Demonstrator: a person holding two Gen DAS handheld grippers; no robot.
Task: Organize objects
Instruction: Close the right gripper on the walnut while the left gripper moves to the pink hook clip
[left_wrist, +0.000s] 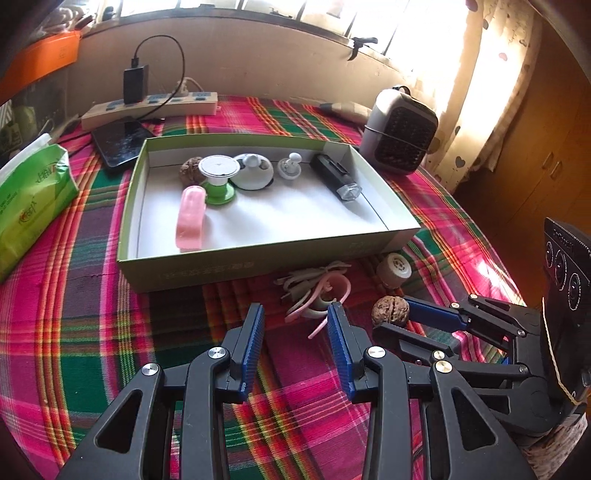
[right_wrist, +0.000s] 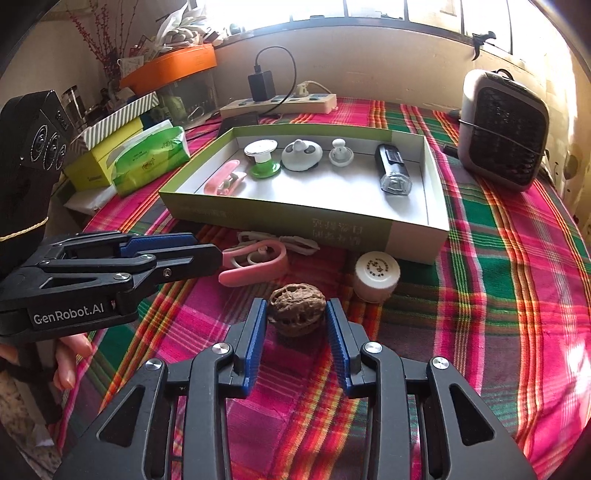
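Note:
A brown walnut (right_wrist: 297, 308) lies on the plaid cloth, and my right gripper (right_wrist: 297, 314) is shut on it, a blue pad against each side. Seen from the left wrist, the same walnut (left_wrist: 390, 312) sits at the right gripper's (left_wrist: 402, 319) tips. My left gripper (left_wrist: 295, 314) stands open over bare cloth, just short of a pink hook (left_wrist: 325, 295) tangled with a white cable (left_wrist: 314, 277). Behind them stands a green box (left_wrist: 258, 258) holding a pink clip (left_wrist: 190, 218), a green-footed spool (left_wrist: 218, 177), a black torch (left_wrist: 334, 175) and a second walnut (left_wrist: 189, 168).
A small white jar (right_wrist: 376, 275) stands by the box's near right corner. A grey heater (right_wrist: 504, 129) is at the back right, a power strip (right_wrist: 280, 103) with a charger at the back, and a green tissue pack (left_wrist: 29, 195) on the left.

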